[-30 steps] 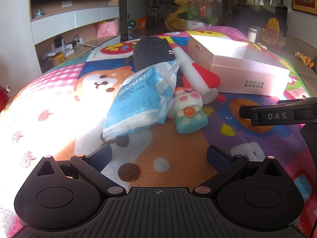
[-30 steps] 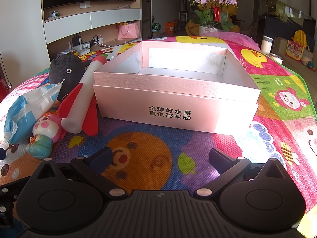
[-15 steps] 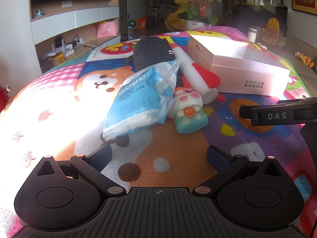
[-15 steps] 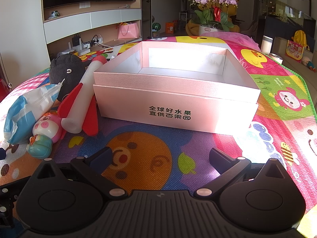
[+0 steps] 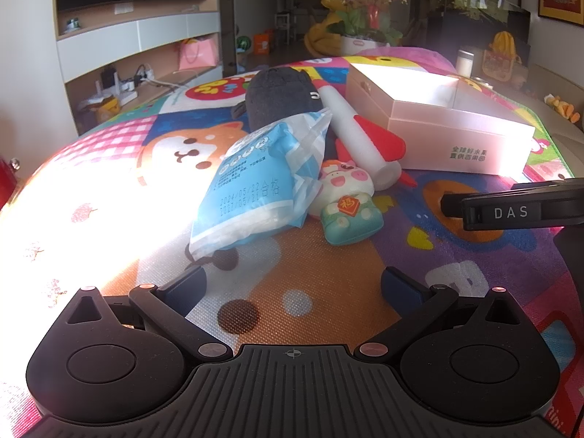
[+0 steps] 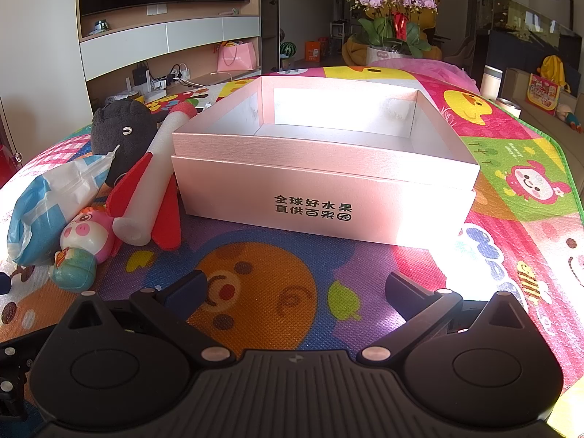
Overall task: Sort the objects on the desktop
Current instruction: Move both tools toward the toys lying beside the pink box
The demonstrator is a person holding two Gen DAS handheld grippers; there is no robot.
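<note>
Fingers of left gripper (image 5: pixel 292 279) and right gripper (image 6: pixel 295 284) apart, empty. Pink box (image 6: pixel 321 189) open; blue packet (image 5: pixel 255 186), pig toy (image 5: pixel 345 200), foam rocket (image 5: pixel 361 138) beside it.

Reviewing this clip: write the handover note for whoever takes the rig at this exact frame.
Left tool: open, empty, low over the mat, facing the pile.
Right tool: open, empty, facing the pink box.
Pile left of the box: blue-white packet, pig toy, white-red foam rocket, dark plush. The packet leans on the pig and plush.
Done: nothing; the box looks empty.
Left: all four items, presumably into the box. The packet is nearest the left tool.
</note>
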